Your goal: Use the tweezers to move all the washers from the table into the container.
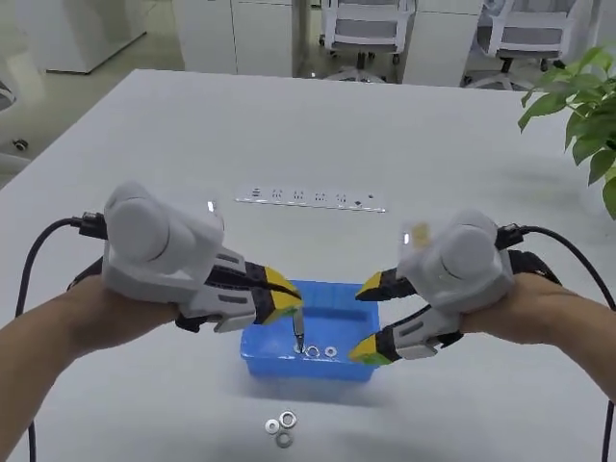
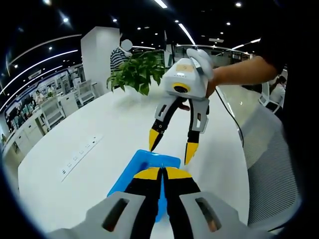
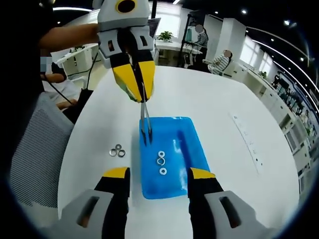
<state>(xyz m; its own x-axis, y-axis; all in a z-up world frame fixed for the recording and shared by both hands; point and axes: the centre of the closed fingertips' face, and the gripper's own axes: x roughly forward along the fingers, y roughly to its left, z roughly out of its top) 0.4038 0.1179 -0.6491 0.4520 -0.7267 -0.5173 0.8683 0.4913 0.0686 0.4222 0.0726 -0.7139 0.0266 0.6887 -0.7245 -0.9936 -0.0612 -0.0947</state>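
1. Right gripper view: the left gripper (image 3: pixel 141 97) is clenched on the tweezers (image 3: pixel 145 124), their tips inside the blue container (image 3: pixel 174 134), near the binned washers (image 3: pixel 160 161).
2. The right gripper (image 1: pixel 364 323) has its jaws released and empty.
3. Head view: the loose washers (image 1: pixel 282 425) lie on the table (image 1: pixel 192 144) at 6 o'clock of the container. The broad tabletop runs toward 12 o'clock to a socket strip (image 1: pixel 310 199).

Top of tweezers (image 3: pixel 144 124) hidden between jaws of left tool (image 3: pixel 141 94), container (image 2: pixel 143 162) partly behind it, plant (image 1: pixel 582 106) edge-cropped.

3 washers (image 3: pixel 121 153) on table (image 3: pixel 214 94), seemingly 3 in container (image 3: pixel 192 144)
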